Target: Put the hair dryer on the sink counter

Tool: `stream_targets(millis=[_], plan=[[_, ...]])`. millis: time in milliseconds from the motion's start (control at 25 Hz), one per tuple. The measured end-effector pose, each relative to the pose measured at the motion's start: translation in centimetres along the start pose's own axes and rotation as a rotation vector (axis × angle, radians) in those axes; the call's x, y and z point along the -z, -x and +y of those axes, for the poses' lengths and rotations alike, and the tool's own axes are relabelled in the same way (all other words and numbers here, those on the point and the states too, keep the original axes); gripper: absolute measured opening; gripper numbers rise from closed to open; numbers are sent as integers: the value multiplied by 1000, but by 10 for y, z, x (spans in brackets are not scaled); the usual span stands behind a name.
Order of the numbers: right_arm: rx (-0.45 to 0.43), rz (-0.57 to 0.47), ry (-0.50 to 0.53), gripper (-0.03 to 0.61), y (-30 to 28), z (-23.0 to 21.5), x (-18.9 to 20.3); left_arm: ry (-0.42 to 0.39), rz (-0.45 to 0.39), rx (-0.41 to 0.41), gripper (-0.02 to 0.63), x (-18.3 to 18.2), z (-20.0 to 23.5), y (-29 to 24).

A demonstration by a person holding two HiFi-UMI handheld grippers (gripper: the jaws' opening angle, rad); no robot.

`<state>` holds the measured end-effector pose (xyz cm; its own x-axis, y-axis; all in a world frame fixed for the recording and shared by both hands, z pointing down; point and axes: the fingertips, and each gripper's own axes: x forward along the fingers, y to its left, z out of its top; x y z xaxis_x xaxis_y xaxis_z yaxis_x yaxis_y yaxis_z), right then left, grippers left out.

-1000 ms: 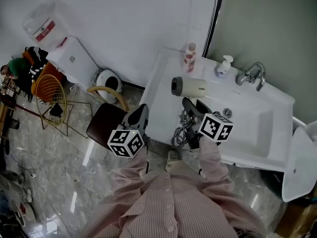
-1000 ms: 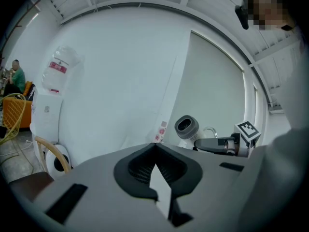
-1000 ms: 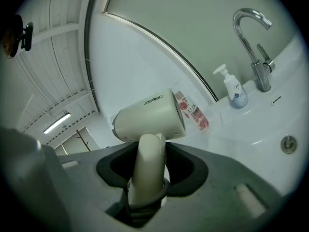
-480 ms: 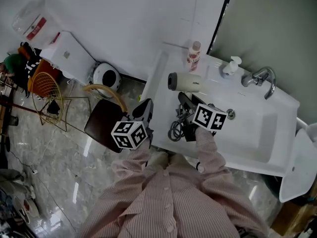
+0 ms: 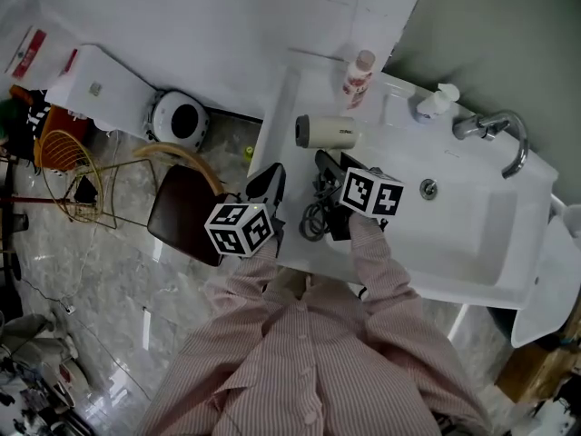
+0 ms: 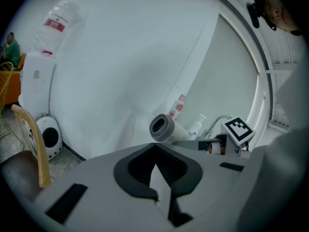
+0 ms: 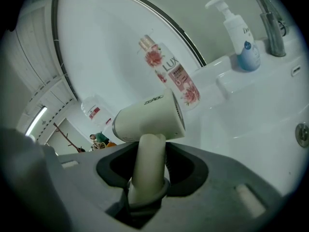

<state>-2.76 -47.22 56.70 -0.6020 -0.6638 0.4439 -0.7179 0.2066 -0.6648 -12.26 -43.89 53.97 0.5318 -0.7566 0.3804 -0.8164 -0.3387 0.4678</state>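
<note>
Head view, hair dryer: the cream hair dryer (image 5: 327,132) is over the left part of the white sink counter (image 5: 386,148), with its barrel lying sideways, just beside a pink bottle (image 5: 358,73). This view does not tell whether it touches the counter.
Head view, right gripper: the right gripper (image 5: 329,173) reaches up to the dryer from below. A dark cord (image 5: 316,221) lies in loops on the counter beside it.
Head view, left gripper: the left gripper (image 5: 269,182) is at the counter's left edge, above a brown chair (image 5: 182,212).
Head view, other things: a pump bottle (image 5: 436,103) and a faucet (image 5: 495,130) stand at the back of the basin.
Left gripper view, jaws: the two jaws are pressed together and there is nothing between them.
Left gripper view, extra: it shows the open grey mouth of the dryer's barrel (image 6: 164,128) from the front, which the head view does not show, and also a water dispenser (image 6: 36,81) by the wall.
Right gripper view, jaws: the jaws are clamped on the dryer's handle (image 7: 147,163), and the barrel sits across just above them. The head view hides this grip.
Right gripper view, extra: the print on the pink bottle and the pump bottle is seen only here. A person (image 7: 99,139) in green is far behind.
</note>
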Motion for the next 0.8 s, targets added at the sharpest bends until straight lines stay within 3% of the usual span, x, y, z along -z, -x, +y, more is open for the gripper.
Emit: stream_targets(millis=[320, 800], plan=[[78, 86, 78, 166, -23, -12, 15, 19, 66, -3, -3, 16, 12, -15], [115, 139, 65, 166, -34, -16, 23, 42, 92, -20, -3, 23, 22, -19]])
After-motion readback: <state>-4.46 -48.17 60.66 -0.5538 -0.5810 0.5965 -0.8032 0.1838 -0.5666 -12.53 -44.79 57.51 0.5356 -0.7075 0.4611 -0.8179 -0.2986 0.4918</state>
